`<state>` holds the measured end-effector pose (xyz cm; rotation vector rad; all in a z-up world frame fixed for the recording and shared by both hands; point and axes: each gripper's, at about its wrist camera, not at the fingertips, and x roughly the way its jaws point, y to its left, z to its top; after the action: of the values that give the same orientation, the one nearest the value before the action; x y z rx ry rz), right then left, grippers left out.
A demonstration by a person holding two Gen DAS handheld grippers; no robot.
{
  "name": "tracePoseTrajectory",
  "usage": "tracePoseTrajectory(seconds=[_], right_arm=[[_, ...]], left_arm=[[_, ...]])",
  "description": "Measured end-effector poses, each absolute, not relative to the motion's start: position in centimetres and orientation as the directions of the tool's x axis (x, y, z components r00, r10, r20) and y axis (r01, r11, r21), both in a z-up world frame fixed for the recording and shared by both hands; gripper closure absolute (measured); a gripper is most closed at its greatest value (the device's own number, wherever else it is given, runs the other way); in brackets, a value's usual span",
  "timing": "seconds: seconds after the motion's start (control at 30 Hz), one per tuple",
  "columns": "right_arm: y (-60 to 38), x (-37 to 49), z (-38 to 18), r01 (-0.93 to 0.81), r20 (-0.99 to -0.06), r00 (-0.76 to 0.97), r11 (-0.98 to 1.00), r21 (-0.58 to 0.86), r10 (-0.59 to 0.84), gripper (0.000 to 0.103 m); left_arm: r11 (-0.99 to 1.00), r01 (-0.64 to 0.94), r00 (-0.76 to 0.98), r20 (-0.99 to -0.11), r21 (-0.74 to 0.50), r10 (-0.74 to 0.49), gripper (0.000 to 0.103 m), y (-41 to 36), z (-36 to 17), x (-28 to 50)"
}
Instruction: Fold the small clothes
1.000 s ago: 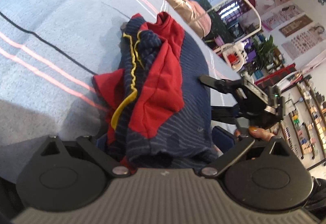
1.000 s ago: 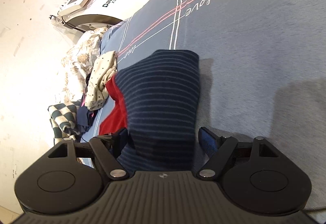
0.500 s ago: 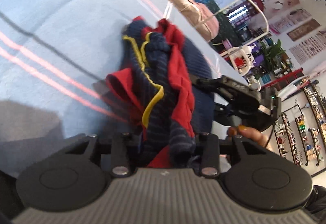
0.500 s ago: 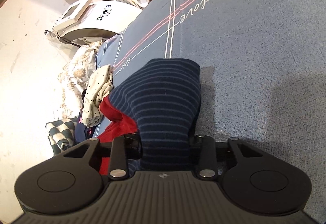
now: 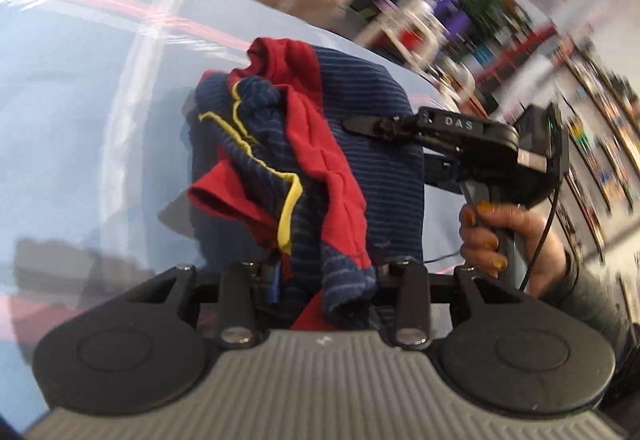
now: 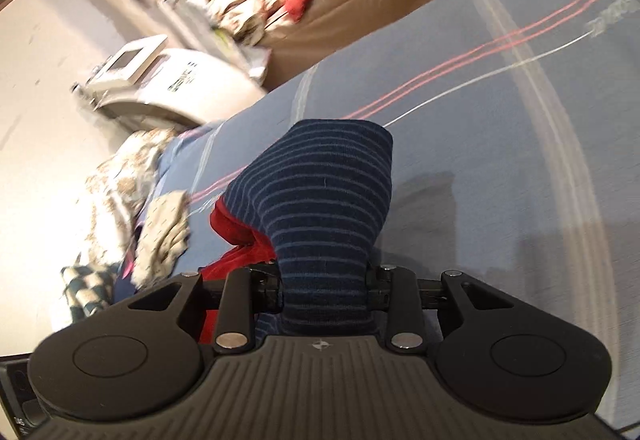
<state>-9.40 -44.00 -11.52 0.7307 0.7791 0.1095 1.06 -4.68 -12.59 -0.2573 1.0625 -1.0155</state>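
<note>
Two tools lift a small garment above a bed
Left tool and right tool each clamp the navy-and-red striped garment — blue bedspread beyond.

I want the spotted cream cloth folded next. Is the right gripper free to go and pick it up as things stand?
Probably not yet: the right gripper is shut on the striped navy garment, so its fingers are occupied. The spotted cream cloth lies uncovered nearby.
</note>
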Motion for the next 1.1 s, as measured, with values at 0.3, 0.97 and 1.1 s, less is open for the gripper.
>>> tracePoseTrajectory(seconds=[0.3, 0.97, 1.1], right_arm=[[-63.6, -13.6, -4.6, 0.334, -0.626, 0.777, 0.803, 0.493, 0.061, 0.050], [-79.8, -17.8, -5.9, 0.560, -0.591, 0.747, 0.767, 0.313, -0.304, 0.004], [-76.6, -20.6, -4.5, 0.484, -0.578, 0.746, 0.865, 0.130, -0.331, 0.019]], left_arm=[[0.412, 0.745, -0.004, -0.622, -0.525, -0.783, 0.066, -28.8, -7.6, -0.8], [0.412, 0.875, 0.177, -0.625, -0.253, -0.760, 0.067, -43.7, -8.2, -7.4], [0.352, 0.923, 0.211, -0.562, -0.154, -0.800, 0.062, -45.1, -5.7, -7.7]])
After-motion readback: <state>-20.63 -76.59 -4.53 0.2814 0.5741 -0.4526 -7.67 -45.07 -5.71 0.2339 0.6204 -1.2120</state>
